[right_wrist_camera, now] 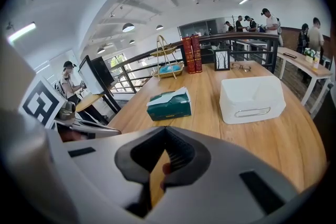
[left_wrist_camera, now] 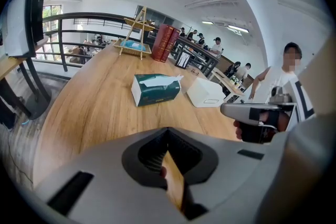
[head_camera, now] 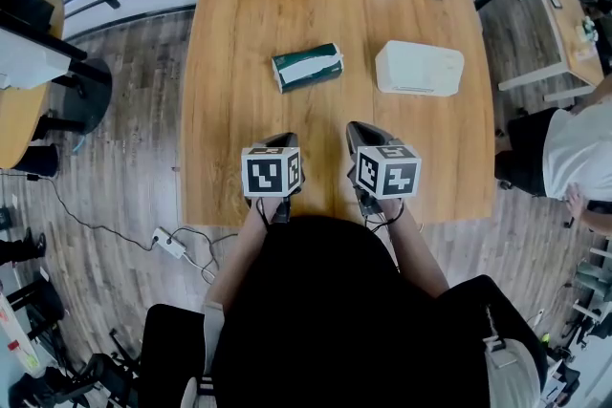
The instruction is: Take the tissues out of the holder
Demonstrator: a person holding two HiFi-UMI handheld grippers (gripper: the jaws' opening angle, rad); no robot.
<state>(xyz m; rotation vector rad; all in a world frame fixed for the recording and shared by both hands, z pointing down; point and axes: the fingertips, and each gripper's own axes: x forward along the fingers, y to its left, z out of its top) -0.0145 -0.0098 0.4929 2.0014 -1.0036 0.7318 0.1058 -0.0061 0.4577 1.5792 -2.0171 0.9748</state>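
Jaws first: shut on both sides, gripping nothing.

Head view: shows left gripper [head_camera: 283,140] and right gripper [head_camera: 355,128] side by side over the near part of the wooden table [head_camera: 229,167], each held in a hand, tips pointing away and down. Puts the green tissue pack [head_camera: 308,67] on its side at mid-table, white sheet showing at its opening, with the white holder [head_camera: 419,68] to its right, near but apart.

Left gripper view: shows jaws closed together, only a sliver of table beneath. Places the pack [left_wrist_camera: 156,89] ahead on the wood, the holder [left_wrist_camera: 206,93] right of it, not touching.

Right gripper view: shows jaws likewise closed on nothing. Places the holder [right_wrist_camera: 252,99] ahead to the right, the pack [right_wrist_camera: 169,104] left of it, both well beyond the tips.
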